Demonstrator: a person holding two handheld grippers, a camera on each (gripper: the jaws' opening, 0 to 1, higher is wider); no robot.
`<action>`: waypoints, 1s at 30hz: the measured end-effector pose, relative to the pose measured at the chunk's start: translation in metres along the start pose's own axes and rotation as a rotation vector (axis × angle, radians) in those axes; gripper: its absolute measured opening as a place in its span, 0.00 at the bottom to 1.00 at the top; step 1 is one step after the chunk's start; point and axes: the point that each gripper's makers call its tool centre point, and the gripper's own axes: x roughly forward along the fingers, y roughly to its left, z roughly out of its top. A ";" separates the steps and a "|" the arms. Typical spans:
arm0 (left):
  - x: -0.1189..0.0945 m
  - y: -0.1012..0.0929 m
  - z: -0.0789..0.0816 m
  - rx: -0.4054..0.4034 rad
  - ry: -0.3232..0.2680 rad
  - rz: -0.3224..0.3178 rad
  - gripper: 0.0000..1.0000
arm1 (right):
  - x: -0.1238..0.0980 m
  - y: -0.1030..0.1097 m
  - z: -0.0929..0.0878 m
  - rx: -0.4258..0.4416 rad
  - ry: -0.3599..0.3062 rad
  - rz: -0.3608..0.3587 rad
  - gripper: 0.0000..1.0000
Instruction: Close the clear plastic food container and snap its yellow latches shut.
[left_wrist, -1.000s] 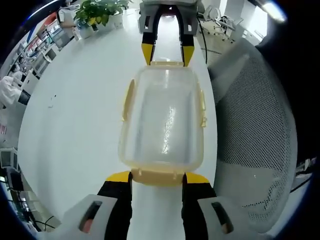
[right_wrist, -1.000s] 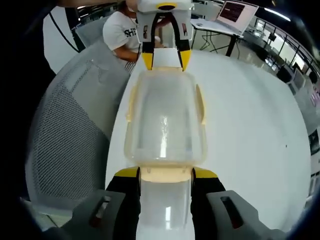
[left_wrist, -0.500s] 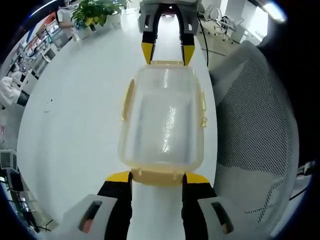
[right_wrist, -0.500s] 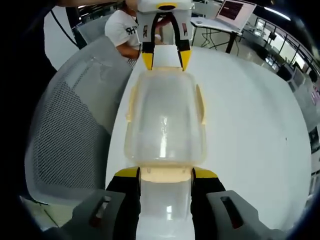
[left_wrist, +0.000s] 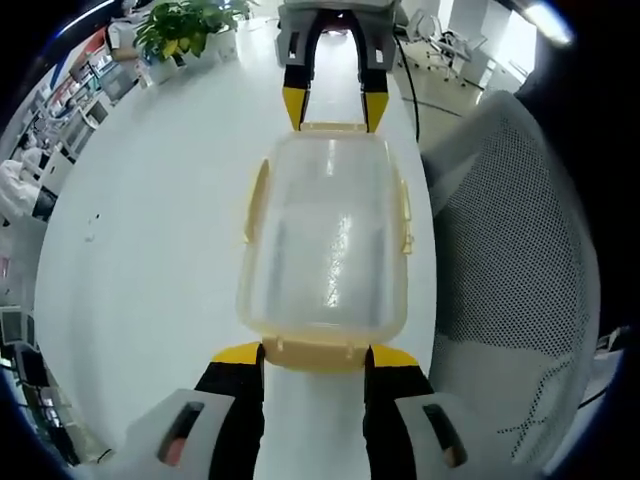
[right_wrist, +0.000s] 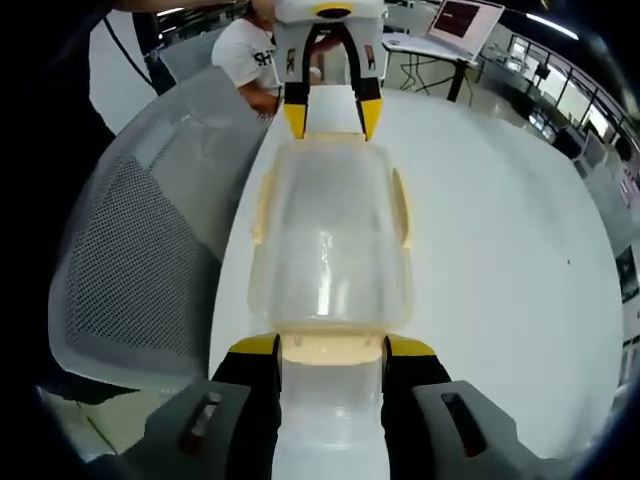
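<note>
The clear plastic container (left_wrist: 325, 240) with its lid on lies lengthwise between my two grippers over the white table. My left gripper (left_wrist: 317, 355) is shut on the yellow latch (left_wrist: 315, 350) at its near end. At the far end, my right gripper (left_wrist: 335, 110) clamps the other end latch. In the right gripper view the same container (right_wrist: 330, 240) runs away from my right gripper (right_wrist: 332, 348), with the left gripper (right_wrist: 332, 120) at its far end. Yellow side latches (left_wrist: 255, 200) (left_wrist: 405, 215) stick out a little from the long sides.
A grey mesh chair (left_wrist: 510, 250) (right_wrist: 140, 240) stands close beside the table edge (left_wrist: 425, 300). The wide white tabletop (right_wrist: 500, 220) stretches away on the other side. A potted plant (left_wrist: 185, 25) stands at its far end. A person (right_wrist: 245, 55) sits beyond the chair.
The container stays fixed between both pairs of jaws. The table, plant and chair have drifted slightly in both views, so the cameras moved a little together with the container.
</note>
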 end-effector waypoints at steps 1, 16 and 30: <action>0.001 0.000 0.001 0.001 0.001 0.000 0.33 | 0.000 0.000 -0.002 0.000 0.001 0.001 0.35; 0.012 -0.002 0.023 0.000 -0.007 -0.008 0.33 | -0.010 0.000 -0.024 0.007 0.010 -0.001 0.35; 0.023 -0.003 0.045 0.007 -0.021 -0.012 0.33 | -0.020 0.001 -0.046 0.011 0.019 -0.008 0.35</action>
